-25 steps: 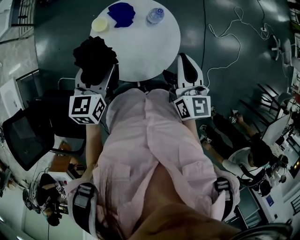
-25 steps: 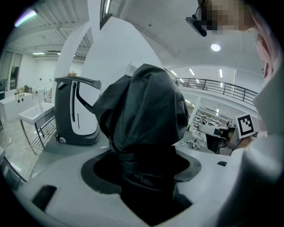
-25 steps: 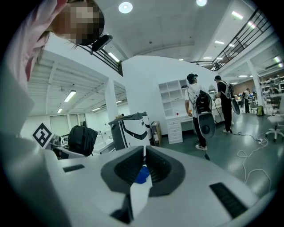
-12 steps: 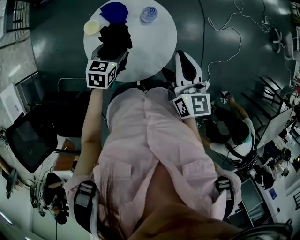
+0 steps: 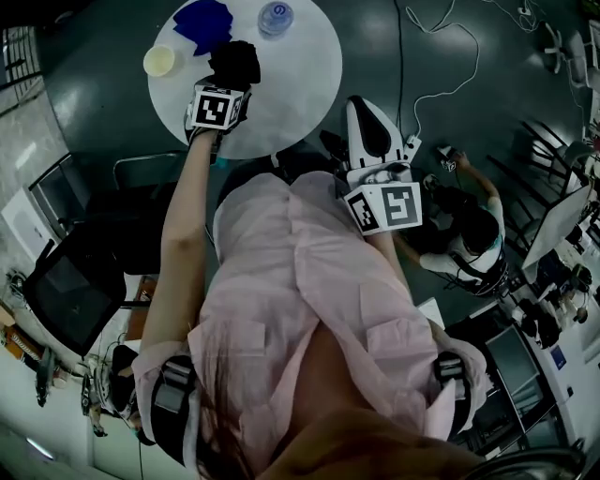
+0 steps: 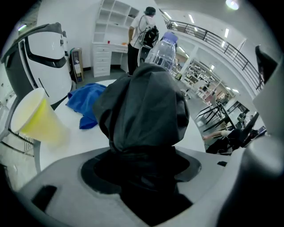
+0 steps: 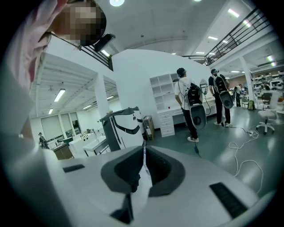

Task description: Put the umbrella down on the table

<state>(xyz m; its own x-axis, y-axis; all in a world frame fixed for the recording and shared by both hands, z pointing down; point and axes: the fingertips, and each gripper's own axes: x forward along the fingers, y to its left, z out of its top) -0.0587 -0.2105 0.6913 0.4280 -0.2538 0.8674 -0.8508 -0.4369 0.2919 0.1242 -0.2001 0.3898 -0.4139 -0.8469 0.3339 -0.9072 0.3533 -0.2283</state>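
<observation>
A folded black umbrella (image 5: 234, 64) hangs over the round white table (image 5: 291, 84), held in my left gripper (image 5: 230, 84), which is shut on it. In the left gripper view the umbrella (image 6: 142, 106) fills the middle and bulges out of the gripper (image 6: 142, 164), its dark fabric pinched between the pads. Whether its tip touches the tabletop (image 6: 84, 142) I cannot tell. My right gripper (image 5: 361, 103) stays off the table's near right edge. Its jaws are shut with nothing between them, as the right gripper view (image 7: 144, 155) shows.
On the far part of the table stand a yellow cup (image 5: 159, 60), a blue cloth (image 5: 202, 21) and a water bottle (image 5: 275, 16). Black chairs (image 5: 66, 281) stand at the left. A cable (image 5: 441, 84) lies on the floor, and a seated person (image 5: 478, 234) is at the right.
My left gripper has carried the umbrella from beside the table's near left edge out over the tabletop and lower, tilting downward. The right gripper has hardly moved.
</observation>
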